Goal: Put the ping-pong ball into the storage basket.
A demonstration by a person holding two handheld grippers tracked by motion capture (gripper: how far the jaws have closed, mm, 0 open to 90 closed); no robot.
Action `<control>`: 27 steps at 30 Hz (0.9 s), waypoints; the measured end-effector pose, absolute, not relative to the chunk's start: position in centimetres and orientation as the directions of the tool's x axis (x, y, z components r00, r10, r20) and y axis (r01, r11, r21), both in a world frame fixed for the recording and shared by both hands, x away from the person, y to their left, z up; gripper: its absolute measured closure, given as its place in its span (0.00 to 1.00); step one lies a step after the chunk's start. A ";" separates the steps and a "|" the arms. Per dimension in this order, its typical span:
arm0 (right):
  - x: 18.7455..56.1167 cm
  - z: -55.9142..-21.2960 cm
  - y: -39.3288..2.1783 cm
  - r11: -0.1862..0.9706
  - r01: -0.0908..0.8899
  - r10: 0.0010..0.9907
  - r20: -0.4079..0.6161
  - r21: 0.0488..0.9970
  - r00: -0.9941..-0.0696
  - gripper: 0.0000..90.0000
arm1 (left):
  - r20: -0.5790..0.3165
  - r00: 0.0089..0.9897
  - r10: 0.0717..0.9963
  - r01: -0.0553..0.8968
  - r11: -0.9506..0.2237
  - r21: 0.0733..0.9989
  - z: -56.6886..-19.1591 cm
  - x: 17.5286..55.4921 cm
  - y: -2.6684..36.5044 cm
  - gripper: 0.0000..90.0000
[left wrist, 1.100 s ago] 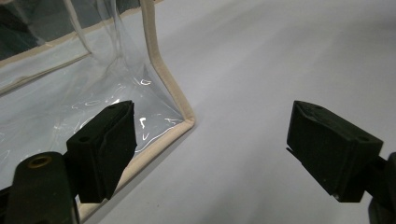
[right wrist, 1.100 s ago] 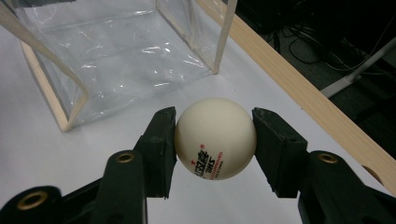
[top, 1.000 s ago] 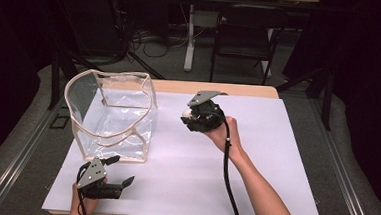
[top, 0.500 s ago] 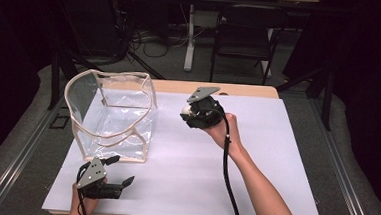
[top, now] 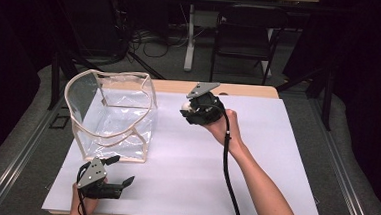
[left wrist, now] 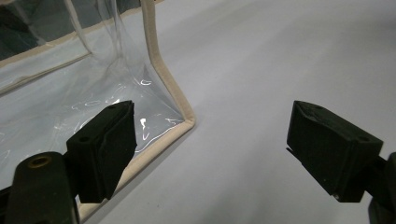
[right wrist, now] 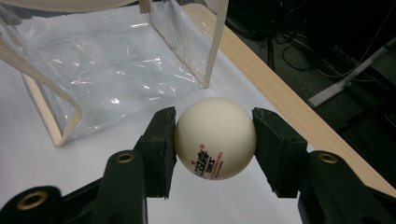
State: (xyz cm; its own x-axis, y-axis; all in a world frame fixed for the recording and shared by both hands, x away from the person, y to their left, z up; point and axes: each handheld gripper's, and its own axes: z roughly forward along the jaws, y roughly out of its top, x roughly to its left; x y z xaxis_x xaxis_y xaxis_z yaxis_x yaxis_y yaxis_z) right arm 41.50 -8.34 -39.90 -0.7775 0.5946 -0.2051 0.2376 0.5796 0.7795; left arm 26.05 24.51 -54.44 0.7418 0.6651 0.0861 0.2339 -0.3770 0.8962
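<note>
We work on a white table sheet (top: pixel 255 161) with a strip of bare wooden table edge (top: pixel 244 90) along its far side. The near right half of the sheet is open, apart from the right forearm and the cable crossing it.

The right gripper (top: pixel 196 113) is held above the far middle of the sheet, close to the wooden edge, with its jaws facing the bag. In the right gripper view its jaws (right wrist: pixel 215 140) press on both sides of a white table tennis ball (right wrist: pixel 215 138); the ball sits squarely between the pads, clear of the sheet. The ball is round, so it has no long axis; its red and black print faces the camera, low on the ball.

The clear plastic bag (top: pixel 113 115) with beige trim stands upright at the far left of the sheet, mouth open upward. We see nothing inside it. A gap of bare sheet separates it from the ball.

The left gripper (top: pixel 121 183) lies low at the near left edge, pointing right. In the left gripper view its jaws (left wrist: pixel 210 149) stand wide apart and hold nothing; the bag's near bottom corner (left wrist: pixel 187 122) lies just ahead of them.
</note>
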 end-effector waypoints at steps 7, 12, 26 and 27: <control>41.6 -39.4 -8.1 0.586 0.231 0.590 -0.215 0.777 -0.778 0.57 | 0.085 0.742 0.665 0.233 -0.376 0.897 -54.4 26.1 24.5 0.18; 41.7 -39.1 -8.0 0.589 0.228 0.589 -0.219 0.776 -0.777 0.57 | 0.086 0.742 0.665 0.233 -0.376 0.897 -54.4 26.1 24.5 0.18; 42.0 -38.5 -7.7 0.590 0.222 0.590 -0.228 0.776 -0.774 0.57 | 0.087 0.742 0.664 0.233 -0.377 0.897 -54.4 26.1 24.5 0.18; 42.1 -38.5 -7.7 0.590 0.221 0.591 -0.229 0.776 -0.773 0.57 | 0.086 0.742 0.665 0.233 -0.376 0.897 -54.4 26.1 24.5 0.18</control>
